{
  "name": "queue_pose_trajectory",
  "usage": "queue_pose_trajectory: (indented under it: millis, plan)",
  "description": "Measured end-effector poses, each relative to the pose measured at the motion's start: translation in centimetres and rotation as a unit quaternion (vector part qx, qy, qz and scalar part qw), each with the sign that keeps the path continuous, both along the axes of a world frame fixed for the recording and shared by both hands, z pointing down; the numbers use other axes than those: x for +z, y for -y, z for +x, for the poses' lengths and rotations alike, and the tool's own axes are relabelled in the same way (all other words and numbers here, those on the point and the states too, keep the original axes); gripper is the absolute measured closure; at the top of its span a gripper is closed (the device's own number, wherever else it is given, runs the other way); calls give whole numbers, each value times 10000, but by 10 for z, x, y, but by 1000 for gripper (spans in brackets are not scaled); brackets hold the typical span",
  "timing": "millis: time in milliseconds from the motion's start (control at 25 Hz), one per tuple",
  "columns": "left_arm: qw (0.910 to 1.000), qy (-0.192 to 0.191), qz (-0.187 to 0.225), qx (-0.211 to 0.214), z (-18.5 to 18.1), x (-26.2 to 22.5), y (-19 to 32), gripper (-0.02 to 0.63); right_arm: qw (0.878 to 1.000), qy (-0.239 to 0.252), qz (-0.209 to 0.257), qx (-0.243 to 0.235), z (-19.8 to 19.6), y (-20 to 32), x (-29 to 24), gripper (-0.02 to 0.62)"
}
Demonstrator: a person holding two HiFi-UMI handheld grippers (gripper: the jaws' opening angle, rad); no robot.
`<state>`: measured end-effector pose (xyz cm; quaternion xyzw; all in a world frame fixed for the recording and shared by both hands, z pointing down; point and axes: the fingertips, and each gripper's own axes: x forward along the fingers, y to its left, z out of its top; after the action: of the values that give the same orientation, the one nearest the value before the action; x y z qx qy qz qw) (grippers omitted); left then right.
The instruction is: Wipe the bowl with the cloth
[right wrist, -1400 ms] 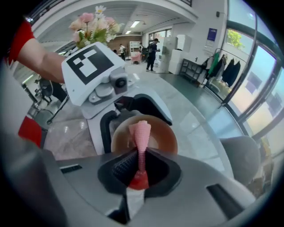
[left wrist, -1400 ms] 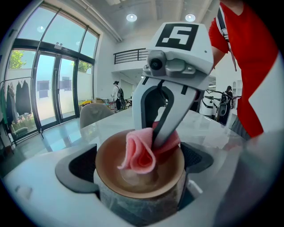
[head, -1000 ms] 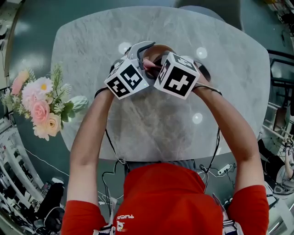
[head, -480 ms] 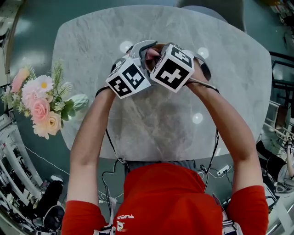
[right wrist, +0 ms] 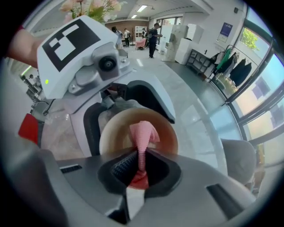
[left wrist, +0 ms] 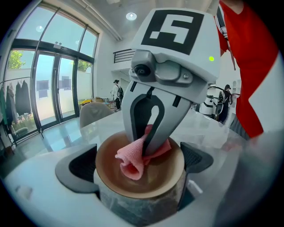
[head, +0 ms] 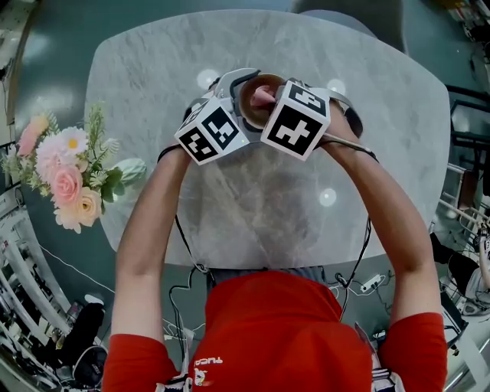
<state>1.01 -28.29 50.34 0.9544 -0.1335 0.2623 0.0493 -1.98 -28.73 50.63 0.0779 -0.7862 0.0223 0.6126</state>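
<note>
Above the marble table point(head: 253, 214) my left gripper point(head: 243, 90) is shut on the bowl point(head: 264, 79), one jaw on each side of its rim. The bowl point(left wrist: 159, 177) is tan inside and marbled grey outside. My right gripper point(head: 268, 103) reaches into it from the right and is shut on a pink cloth point(head: 262, 95). In the left gripper view the cloth point(left wrist: 131, 159) hangs folded from the right gripper point(left wrist: 148, 144) against the bowl's inner floor. The right gripper view shows the cloth point(right wrist: 143, 133) pinched between the pads point(right wrist: 122, 166), with the bowl point(right wrist: 113, 135) just beyond.
A bunch of pink and white flowers point(head: 69, 172) stands at the table's left edge. A grey chair point(head: 337, 19) sits at the far side. Cables and equipment lie on the floor near the person's feet point(head: 367, 283).
The right gripper swung left and then back right over the bowl, dragging the cloth inside it. More of the bowl's inside and the cloth show now. The left gripper held still.
</note>
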Motion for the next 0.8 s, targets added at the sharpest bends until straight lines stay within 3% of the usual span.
queue_pose_trajectory:
  millis: [240,800]
  plan:
    - [10000,-62,42,15,2,-3,1,23,9997,151,-193,-67,-16,-9,2,574]
    - [9998,-182,97,83,5,-9,-2,23,9933,817,430,702,-12,8,-17,574]
